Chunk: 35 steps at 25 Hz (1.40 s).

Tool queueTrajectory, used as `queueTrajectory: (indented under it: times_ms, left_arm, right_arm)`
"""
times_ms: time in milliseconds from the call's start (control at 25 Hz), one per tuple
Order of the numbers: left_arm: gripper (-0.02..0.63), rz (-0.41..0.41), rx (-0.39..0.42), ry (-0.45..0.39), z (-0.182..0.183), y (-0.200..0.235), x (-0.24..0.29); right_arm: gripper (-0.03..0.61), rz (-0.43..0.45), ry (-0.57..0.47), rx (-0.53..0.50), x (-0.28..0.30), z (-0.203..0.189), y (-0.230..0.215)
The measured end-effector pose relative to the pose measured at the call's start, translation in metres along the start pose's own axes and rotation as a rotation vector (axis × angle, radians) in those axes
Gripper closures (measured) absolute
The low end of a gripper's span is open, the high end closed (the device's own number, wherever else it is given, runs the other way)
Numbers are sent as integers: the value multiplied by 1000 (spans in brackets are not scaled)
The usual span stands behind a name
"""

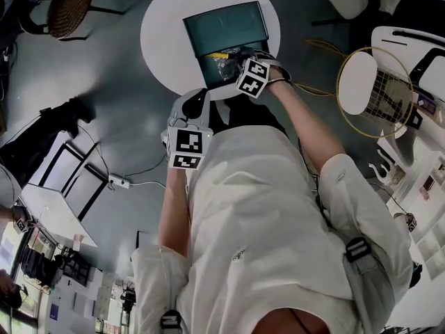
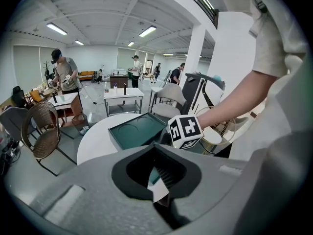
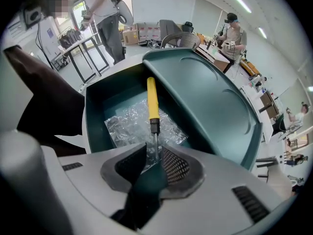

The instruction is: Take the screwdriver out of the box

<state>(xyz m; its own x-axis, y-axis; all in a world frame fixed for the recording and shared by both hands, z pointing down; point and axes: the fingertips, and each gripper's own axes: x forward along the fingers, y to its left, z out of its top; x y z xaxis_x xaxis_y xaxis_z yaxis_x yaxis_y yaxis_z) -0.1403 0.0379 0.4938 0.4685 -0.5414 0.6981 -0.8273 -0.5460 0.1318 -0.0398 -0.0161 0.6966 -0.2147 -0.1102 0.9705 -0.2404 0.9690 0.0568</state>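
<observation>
- The left tool (image 2: 157, 179) hovers at the near edge of the round white tabletop (image 2: 95, 141). Its jaws are slightly parted with nothing between them.
- The green box (image 3: 93, 126) stands on the tabletop with its lid (image 3: 215, 97) swung open.
- The yellow-handled screwdriver (image 3: 152, 102) lies inside the box on crinkled clear plastic (image 3: 124, 126).
- The right tool (image 3: 155, 158) points steeply down into the box. Its jaws stand loosely apart around the screwdriver's metal shaft and do not clamp it.
</observation>
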Motion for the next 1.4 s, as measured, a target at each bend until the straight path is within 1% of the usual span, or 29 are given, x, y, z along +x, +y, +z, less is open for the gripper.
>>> queueTrajectory:
  times_ms: [80,160,240,360,480,880,1200,1400]
  left_arm:
    - [604,1,-3,1,-1,0,0]
    - [604,1,-5,3,-2,0,-1]
    - [604,0,-7,4,-3,1,0]
    - [604,0,-9,8,-6,0,0]
    - [604,-3,-9,12,-6,-1,-1]
    - [604,2,0,0,0,1,-3]
    - [604,-3,9,-8,4,-5,-1]
    - [604,-4,12,-11,3,-9,0]
  right_arm:
    - [480,-5,11,-10,4,-2,2]
    - [511,-16,22,-8,8,-4,1]
    - [522,-22,28,-1,10,-5,-1]
    - [528,-15,31,-7,11,-6,1]
    - [551,-3,32,-12,10,-6,3]
    - [558,9,-1,15,-1,-7,8]
    - [560,28,-43,64,-20,-6,15]
    - [560,14,-75,57,-32,-6,17]
